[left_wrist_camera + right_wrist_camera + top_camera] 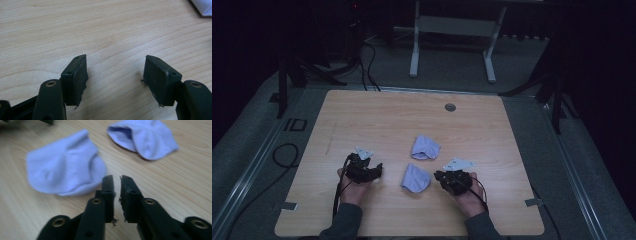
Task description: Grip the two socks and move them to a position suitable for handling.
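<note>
Your right gripper (116, 178) is clenched on nothing just beside the near sock (65, 173), left gripper (115, 68) released; advancing clenched risks shoving it away.

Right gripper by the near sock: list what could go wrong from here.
1. The right gripper has its fingers nearly together, holding nothing, right beside the near sock; pushed forward like this it would likely shove the sock rather than grasp it.
2. The sock lies flat on the table, so a shallow pinch may catch one layer only.
3. The left gripper is open over bare wood, too far off to steady the sock.
</note>
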